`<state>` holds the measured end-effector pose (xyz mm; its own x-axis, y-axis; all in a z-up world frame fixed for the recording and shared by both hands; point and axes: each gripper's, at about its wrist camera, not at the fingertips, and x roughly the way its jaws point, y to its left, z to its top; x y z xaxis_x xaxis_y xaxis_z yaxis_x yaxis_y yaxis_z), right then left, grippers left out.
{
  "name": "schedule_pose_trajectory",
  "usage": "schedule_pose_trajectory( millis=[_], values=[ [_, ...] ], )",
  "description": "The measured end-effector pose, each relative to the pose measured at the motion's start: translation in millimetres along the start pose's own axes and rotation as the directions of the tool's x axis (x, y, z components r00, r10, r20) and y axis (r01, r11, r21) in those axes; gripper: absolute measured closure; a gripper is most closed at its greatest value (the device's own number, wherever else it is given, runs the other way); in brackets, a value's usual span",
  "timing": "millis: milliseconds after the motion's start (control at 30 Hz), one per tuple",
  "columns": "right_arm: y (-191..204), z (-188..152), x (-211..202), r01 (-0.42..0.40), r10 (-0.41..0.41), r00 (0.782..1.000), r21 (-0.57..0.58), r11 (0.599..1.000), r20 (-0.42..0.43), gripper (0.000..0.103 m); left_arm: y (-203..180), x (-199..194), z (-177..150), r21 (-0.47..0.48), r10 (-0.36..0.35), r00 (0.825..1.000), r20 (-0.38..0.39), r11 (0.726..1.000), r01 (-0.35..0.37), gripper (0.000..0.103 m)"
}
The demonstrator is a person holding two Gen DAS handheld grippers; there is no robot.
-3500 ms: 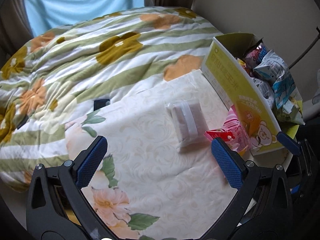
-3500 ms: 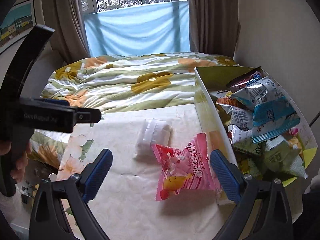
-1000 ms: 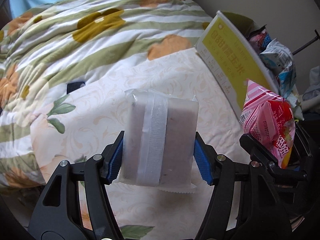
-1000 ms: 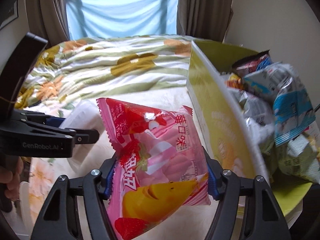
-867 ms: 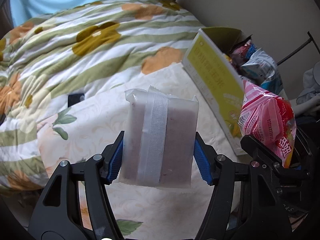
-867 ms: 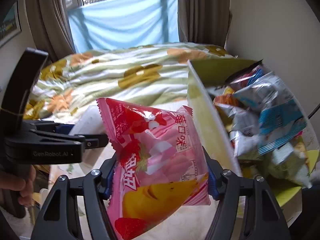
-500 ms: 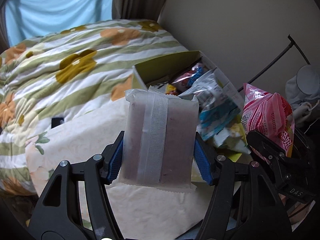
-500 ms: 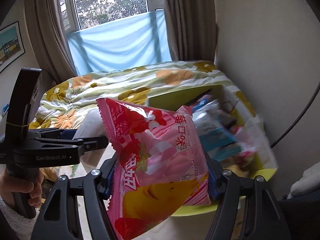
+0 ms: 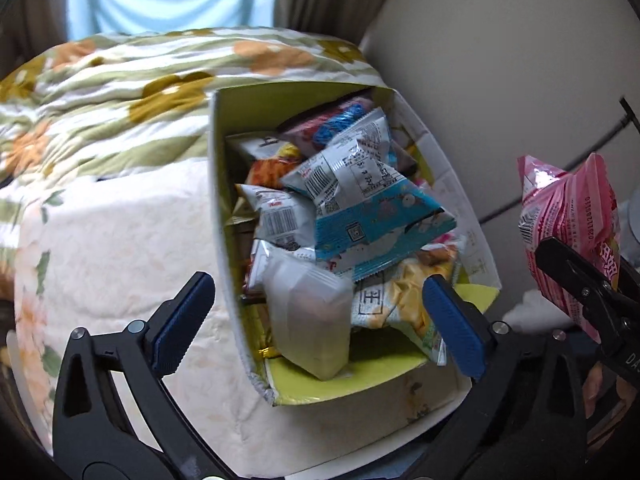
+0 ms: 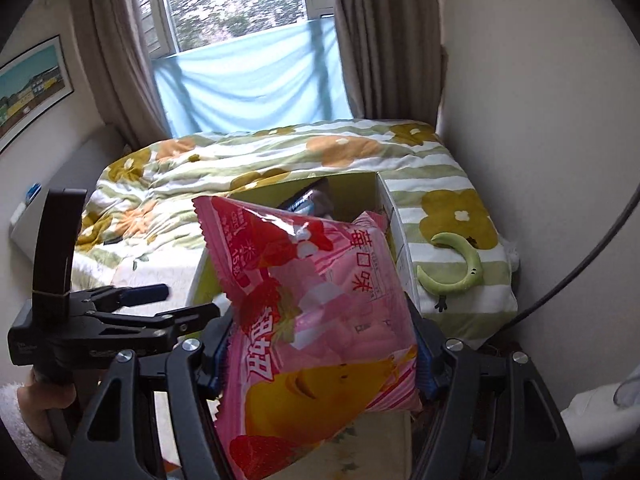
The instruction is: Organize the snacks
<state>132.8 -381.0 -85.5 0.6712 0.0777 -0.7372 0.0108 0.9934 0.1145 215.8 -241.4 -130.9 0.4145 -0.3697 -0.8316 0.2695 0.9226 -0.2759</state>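
Note:
My left gripper is open above the near end of the yellow-green cardboard box. A pale translucent snack packet lies inside the box below the open jaws, apart from both pads. The box holds several snack bags, with a silver and blue bag on top. My right gripper is shut on a pink strawberry snack bag and holds it up above the box. That pink bag also shows at the right of the left wrist view. The left gripper shows in the right wrist view.
The box stands on a cream floral cloth on a bed with a green striped flower quilt. A green crescent plush lies on a pillow right of the box. A wall is close on the right.
My left gripper has moved over the box and opened; the pale packet has dropped into the box. My right gripper has risen higher with the pink bag still held.

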Motion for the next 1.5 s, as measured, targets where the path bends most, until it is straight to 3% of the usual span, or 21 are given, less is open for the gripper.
schedule_pose_trajectory(
  millis=[267,600,633,700,767,1200,1367,1500],
  values=[
    [-22,-5,2,-0.08,0.079,0.997,-0.044,0.996,-0.016,0.038,12,-23,-26,-0.06,0.11,0.994,0.004,0.992,-0.109,0.001],
    [-34,17,26,-0.142,0.141,0.989,-0.009,0.99,-0.031,0.035,12,-42,-29,-0.086,0.111,0.993,0.033,0.99,-0.108,0.001],
    [-36,20,33,-0.146,0.146,0.989,0.002,0.989,-0.036,0.033,11,-42,-29,-0.084,0.113,0.993,0.033,0.99,-0.11,0.001],
    [-38,23,43,-0.149,0.149,0.988,0.018,0.989,-0.032,0.016,8,-42,-30,-0.082,0.119,0.992,0.031,0.99,-0.116,0.001],
    [-39,23,49,-0.137,0.138,0.99,0.016,0.99,-0.038,0.006,8,-42,-32,-0.085,0.127,0.991,0.031,0.989,-0.124,0.001],
    [-36,1,32,-0.103,0.101,0.994,-0.046,0.994,-0.026,0.006,18,-51,-42,-0.132,0.147,0.988,0.04,0.981,-0.141,0.001],
    [-21,2,2,-0.101,0.102,0.995,-0.054,0.993,0.016,0.006,16,-84,-46,-0.105,0.165,0.981,0.105,0.982,-0.154,0.001],
    [-4,0,-32,-0.087,0.091,0.993,-0.06,0.994,0.074,0.006,16,-125,-52,-0.076,0.194,0.961,0.194,0.98,-0.183,0.001]
  ],
)
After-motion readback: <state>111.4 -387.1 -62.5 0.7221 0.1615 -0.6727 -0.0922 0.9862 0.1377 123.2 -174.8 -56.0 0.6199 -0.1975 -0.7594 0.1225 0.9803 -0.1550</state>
